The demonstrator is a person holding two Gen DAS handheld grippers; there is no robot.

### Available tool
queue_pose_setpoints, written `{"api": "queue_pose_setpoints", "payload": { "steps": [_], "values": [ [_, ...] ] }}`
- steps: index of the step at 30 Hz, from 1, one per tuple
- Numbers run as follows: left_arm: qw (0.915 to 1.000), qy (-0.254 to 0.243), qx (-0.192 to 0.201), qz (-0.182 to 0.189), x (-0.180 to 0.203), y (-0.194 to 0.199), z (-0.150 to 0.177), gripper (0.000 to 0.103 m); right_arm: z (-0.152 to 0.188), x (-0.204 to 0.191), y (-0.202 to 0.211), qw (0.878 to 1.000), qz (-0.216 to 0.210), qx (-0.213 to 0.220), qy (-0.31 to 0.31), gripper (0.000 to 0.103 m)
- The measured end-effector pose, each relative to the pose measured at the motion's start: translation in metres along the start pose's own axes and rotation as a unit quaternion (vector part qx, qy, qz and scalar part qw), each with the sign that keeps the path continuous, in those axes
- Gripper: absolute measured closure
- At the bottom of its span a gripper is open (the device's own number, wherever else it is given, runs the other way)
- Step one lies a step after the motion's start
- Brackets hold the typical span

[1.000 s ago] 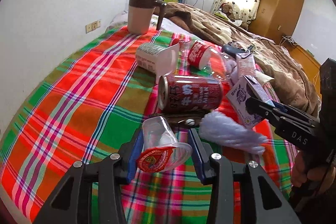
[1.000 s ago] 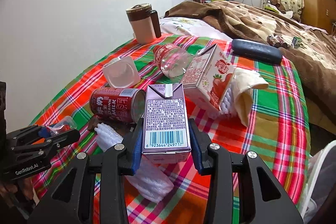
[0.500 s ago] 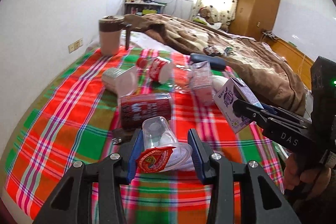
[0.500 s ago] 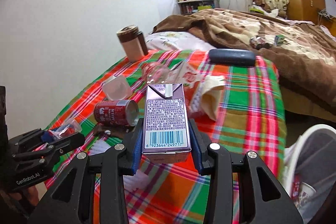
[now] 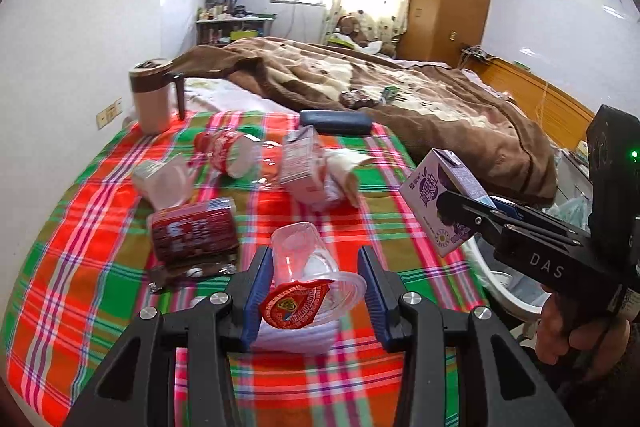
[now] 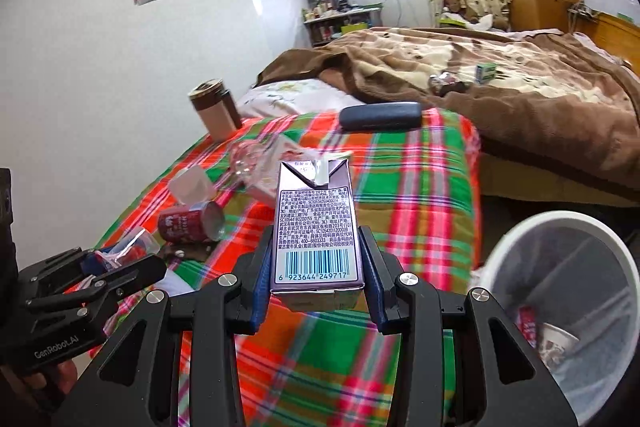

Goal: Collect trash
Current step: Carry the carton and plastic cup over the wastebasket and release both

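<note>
Carrying both loads off plaid blanket [image 5: 100, 267]: left gripper [image 5: 316, 281] clamps clear cup [image 5: 308, 267], right gripper [image 6: 318, 273] clamps purple carton [image 6: 314, 227]. Both lifted, pulled back since a second ago; white bin [image 6: 560, 223] now visible at right. Drop looks next. Red can [image 5: 192, 231], bottle [image 5: 228, 151] remain.

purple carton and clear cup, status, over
Right gripper shut on purple carton. Left gripper shut on clear cup. White bin lower right, path unobstructed.

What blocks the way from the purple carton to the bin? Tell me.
Nothing visible. The right gripper holds the purple carton above the plaid blanket, and the white bin stands open beside the bed, lower right, with clear air between.
</note>
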State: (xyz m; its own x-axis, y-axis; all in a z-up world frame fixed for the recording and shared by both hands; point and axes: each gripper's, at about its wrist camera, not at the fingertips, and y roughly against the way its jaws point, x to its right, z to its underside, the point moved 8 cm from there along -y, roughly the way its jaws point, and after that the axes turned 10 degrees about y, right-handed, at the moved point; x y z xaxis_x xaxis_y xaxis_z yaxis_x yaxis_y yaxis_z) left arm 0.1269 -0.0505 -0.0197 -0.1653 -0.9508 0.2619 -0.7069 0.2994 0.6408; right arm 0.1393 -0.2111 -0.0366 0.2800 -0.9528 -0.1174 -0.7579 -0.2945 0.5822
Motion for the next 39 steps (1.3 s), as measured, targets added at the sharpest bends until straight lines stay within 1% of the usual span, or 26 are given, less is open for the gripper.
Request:
{"api": "queue_pose_setpoints", "payload": {
  "steps": [9,18,25,29,31,34,39],
  "values": [
    [0.9984,-0.037,-0.009,0.042,0.062,-0.015,0.002,0.059,0.015,0.049,0.028,0.998,0.045,0.006,-0.035,0.063],
    [0.9923,-0.077,-0.023,0.095,0.135,-0.034,0.010,0.059,0.031,0.097,0.053,0.993,0.099,0.008,-0.070,0.063],
    [0.9870,-0.104,-0.035,0.117,0.179,-0.047,0.017,0.059,0.044,0.125,0.063,0.987,0.131,0.001,-0.096,0.063],
    [0.9841,-0.119,-0.048,0.123,0.199,-0.062,0.022,0.059,0.053,0.138,0.067,0.983,0.150,-0.009,-0.105,0.063],
    [0.9825,-0.127,-0.052,0.126,0.209,-0.068,0.024,0.059,0.059,0.146,0.069,0.981,0.159,-0.014,-0.110,0.063],
    [0.9795,-0.130,-0.068,0.138,0.222,-0.078,0.030,0.059,0.068,0.155,0.073,0.978,0.172,-0.025,-0.119,0.063],
    [0.9760,-0.145,-0.079,0.143,0.238,-0.090,0.039,0.059,0.077,0.167,0.073,0.974,0.188,-0.039,-0.123,0.063]
  ]
}}
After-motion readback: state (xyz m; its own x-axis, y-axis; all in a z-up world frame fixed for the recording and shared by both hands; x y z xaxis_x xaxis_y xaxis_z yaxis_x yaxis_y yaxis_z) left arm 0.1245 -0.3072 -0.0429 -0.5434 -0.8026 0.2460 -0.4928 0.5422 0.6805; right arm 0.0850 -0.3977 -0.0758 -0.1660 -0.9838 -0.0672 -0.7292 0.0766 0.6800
